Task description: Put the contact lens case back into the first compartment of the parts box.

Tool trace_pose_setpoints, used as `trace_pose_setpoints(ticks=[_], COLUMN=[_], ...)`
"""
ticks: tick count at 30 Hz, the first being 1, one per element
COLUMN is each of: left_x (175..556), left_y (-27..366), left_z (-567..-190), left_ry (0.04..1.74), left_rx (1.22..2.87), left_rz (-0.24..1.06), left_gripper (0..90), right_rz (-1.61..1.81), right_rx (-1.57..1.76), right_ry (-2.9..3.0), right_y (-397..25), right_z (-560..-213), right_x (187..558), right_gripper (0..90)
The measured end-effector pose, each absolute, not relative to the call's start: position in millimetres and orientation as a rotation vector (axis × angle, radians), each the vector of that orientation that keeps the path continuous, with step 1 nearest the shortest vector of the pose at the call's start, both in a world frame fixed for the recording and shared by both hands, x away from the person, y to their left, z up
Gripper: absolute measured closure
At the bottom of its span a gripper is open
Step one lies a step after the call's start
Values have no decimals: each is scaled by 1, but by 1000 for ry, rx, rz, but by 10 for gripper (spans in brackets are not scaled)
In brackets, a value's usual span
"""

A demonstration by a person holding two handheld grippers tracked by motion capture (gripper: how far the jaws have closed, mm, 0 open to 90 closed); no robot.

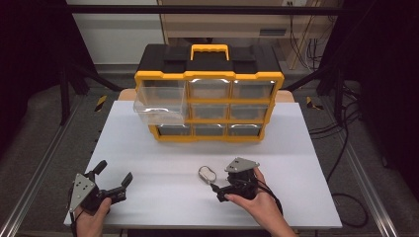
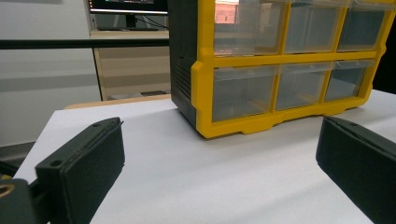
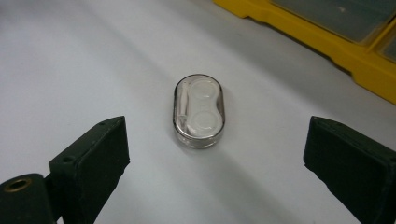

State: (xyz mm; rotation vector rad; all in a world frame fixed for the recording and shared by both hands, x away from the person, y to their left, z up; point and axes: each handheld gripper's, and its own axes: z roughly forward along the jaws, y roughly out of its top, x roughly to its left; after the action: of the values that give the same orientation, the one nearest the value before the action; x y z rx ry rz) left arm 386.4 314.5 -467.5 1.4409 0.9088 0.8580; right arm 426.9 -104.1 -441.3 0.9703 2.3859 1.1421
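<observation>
A small clear case lies flat on the white bench, in the middle of the right gripper view and just below the middle of the high view. The right gripper points at it with its jaws wide, one on each side, not touching it. It looks like the case is about to be picked up. To do it well, I think the jaws should go down low and straight, then squeeze its long sides softly so it does not slip. The left gripper sits at the lower left, jaws wide, holding nothing. The top left drawer of the yellow box is pulled out, maybe for the case.
</observation>
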Motion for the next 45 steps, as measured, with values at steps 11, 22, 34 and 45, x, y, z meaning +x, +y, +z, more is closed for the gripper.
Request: trace_pose_setpoints(ticks=[11,22,34,45], left_x=[388,389,390,390], left_y=[306,303,302,301], left_z=[-470,-471,-471,-470], left_ry=[899,895,895,890], left_rx=[1476,1490,1492,1495], left_rz=[848,846,845,845], left_gripper=[10,13,16,17], right_rz=[1079,1044,973,932], right_rx=[942,986,1050,1043], right_ry=[2474,2522,2542,2560], right_y=[-81,-71,-60,-55], right_z=[-447,-453,-462,-466], right_x=[434,446,463,466], right_gripper=[72,145,312,401])
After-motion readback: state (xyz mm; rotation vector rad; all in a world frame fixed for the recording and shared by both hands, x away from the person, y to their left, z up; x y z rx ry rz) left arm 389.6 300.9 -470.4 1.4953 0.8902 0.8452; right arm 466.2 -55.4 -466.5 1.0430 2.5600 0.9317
